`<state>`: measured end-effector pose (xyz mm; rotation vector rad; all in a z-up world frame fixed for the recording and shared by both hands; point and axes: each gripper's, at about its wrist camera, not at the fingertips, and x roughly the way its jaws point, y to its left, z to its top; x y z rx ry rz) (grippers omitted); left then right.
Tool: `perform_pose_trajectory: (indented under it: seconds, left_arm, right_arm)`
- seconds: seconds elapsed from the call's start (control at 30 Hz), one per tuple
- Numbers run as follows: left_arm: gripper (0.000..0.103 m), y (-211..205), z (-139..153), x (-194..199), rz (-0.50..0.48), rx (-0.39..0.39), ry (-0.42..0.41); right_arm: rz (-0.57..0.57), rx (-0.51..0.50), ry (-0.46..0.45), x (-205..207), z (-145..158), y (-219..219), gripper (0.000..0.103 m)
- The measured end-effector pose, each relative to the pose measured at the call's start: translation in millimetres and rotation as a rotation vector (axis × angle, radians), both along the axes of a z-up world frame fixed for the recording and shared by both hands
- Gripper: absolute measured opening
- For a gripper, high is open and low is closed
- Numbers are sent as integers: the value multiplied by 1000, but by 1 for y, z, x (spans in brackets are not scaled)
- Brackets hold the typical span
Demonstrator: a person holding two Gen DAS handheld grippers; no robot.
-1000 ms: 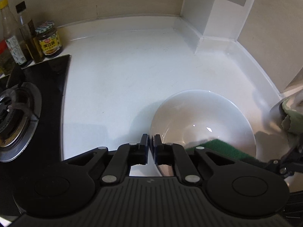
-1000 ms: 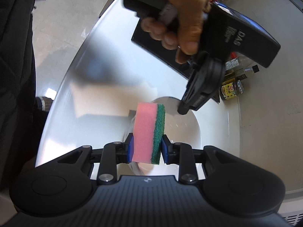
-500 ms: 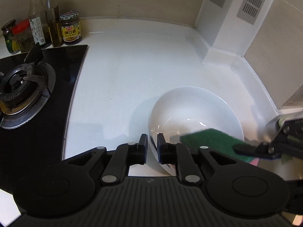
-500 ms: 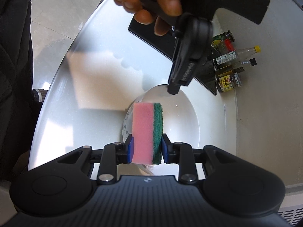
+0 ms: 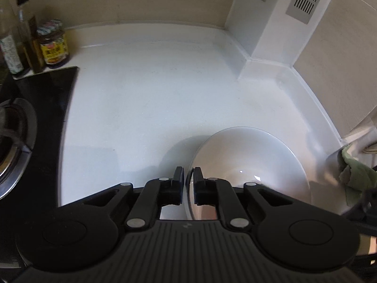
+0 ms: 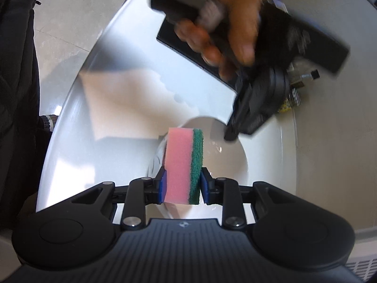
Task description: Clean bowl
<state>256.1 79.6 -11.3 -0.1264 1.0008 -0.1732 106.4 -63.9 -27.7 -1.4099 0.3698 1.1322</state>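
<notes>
A white bowl (image 5: 254, 155) stands on the white counter (image 5: 153, 99) at the lower right of the left wrist view. My left gripper (image 5: 188, 176) straddles the bowl's near-left rim. Its jaws are closing, with a thin gap still showing on either side of the rim. The right wrist view shows a hand (image 6: 231, 11) holding that left gripper (image 6: 232, 133) at the bowl's far rim (image 6: 226, 160). My right gripper (image 6: 181, 184) is shut on a pink and green sponge (image 6: 182, 162), held upright over the bowl's near side.
A black hob (image 5: 47, 99) with a gas burner (image 5: 9, 146) lies to the left. A jar (image 5: 53, 46) and bottles stand behind it. A green cloth (image 5: 355, 174) lies right of the bowl. Walls and a vented column (image 5: 266, 35) close the back. The counter's curved edge (image 6: 70, 94) drops to the floor.
The left jaws opened wider around the bowl's rim, then narrowed again. The left view swung right then back, and the green sponge is gone from it. The right gripper kept still with the sponge.
</notes>
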Motion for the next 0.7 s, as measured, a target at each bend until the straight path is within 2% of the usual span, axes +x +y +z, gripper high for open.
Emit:
perform_pose_trajectory:
  seconds: [0.17,0.23,0.37,0.47,0.7]
  left_arm:
    - [11,-2,1,-34,5,-10,-31]
    - [17,-2,0,-37,10,1,-41]
    - [17,-4,-4,-34,20,2,-35]
    - [13,-5,-8,-26,10,1,-28]
    - [8,-7,-10,7,-64,11,-18]
  right_arm:
    - [3,8,2,-5,2,0,25]
    - [12,5,-4,-7,3,1,25]
    - [27,0,-6,-15,7,1,25]
    - [30,-3,-18,-18,7,0,25]
    - [25,-14,-21,-16,5,-7,25]
